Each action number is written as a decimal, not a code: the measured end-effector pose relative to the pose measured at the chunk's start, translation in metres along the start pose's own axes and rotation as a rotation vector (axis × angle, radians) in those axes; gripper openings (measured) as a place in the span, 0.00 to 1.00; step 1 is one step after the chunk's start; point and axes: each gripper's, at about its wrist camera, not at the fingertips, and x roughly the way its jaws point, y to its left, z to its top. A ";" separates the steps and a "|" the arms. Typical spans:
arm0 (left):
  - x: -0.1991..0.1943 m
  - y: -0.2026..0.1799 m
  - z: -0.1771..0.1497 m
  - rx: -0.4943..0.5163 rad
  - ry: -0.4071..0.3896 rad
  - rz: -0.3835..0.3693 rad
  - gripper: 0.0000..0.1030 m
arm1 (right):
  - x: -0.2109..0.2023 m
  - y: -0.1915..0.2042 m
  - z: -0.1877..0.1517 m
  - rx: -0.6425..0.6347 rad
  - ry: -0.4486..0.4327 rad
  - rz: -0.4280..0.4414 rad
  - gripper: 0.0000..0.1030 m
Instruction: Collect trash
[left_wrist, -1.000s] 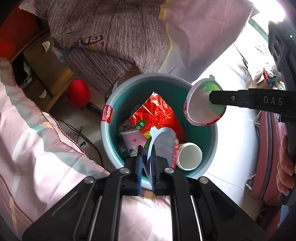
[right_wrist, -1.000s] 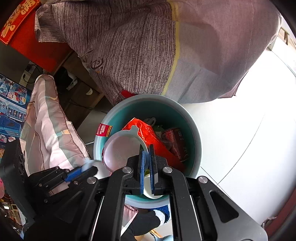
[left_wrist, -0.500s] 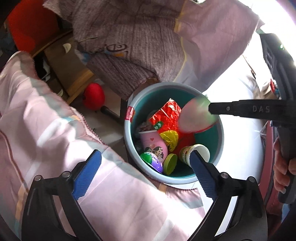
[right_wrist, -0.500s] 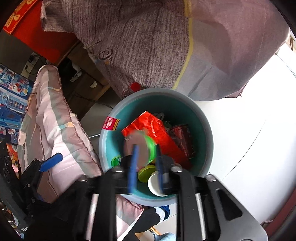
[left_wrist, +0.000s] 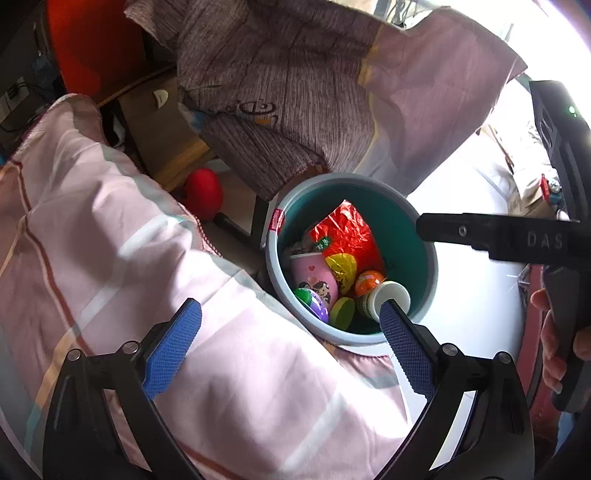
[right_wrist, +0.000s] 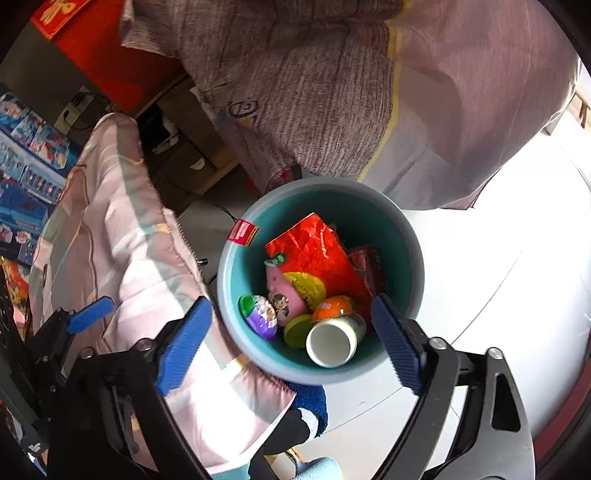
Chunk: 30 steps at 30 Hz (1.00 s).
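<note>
A grey bin with a teal inside (left_wrist: 424, 243) (right_wrist: 229, 266) stands on the white floor. It holds a red foil bag (left_wrist: 347, 232) (right_wrist: 314, 247), a pink cup (left_wrist: 314, 269) (right_wrist: 284, 291), a white cup (left_wrist: 391, 295) (right_wrist: 328, 343), an orange capsule (right_wrist: 332, 306) and a purple-green egg (right_wrist: 258, 314). My left gripper (left_wrist: 288, 347) is open and empty above the pink bedding, just short of the bin. My right gripper (right_wrist: 291, 336) is open and empty above the bin; one of its fingers (left_wrist: 480, 236) reaches over the rim in the left wrist view.
Pink striped bedding (left_wrist: 110, 258) (right_wrist: 122, 236) lies left of the bin. A grey-pink quilt (left_wrist: 295, 92) (right_wrist: 351, 92) hangs behind it. A red ball (left_wrist: 203, 192) lies on the floor by a wooden cabinet (left_wrist: 155, 122). White floor (right_wrist: 498, 277) spreads to the right.
Both grippers opened and dropped their lids into the bin. Both have pulled back and up, so the bin looks smaller.
</note>
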 end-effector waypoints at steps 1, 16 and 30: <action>-0.006 0.000 -0.002 -0.004 -0.009 0.002 0.94 | -0.004 0.002 -0.003 -0.005 -0.008 -0.007 0.86; -0.082 0.000 -0.040 -0.054 -0.107 0.054 0.96 | -0.073 0.019 -0.056 -0.069 -0.104 -0.072 0.93; -0.120 0.002 -0.076 -0.096 -0.149 0.087 0.96 | -0.111 0.055 -0.102 -0.199 -0.185 -0.184 0.93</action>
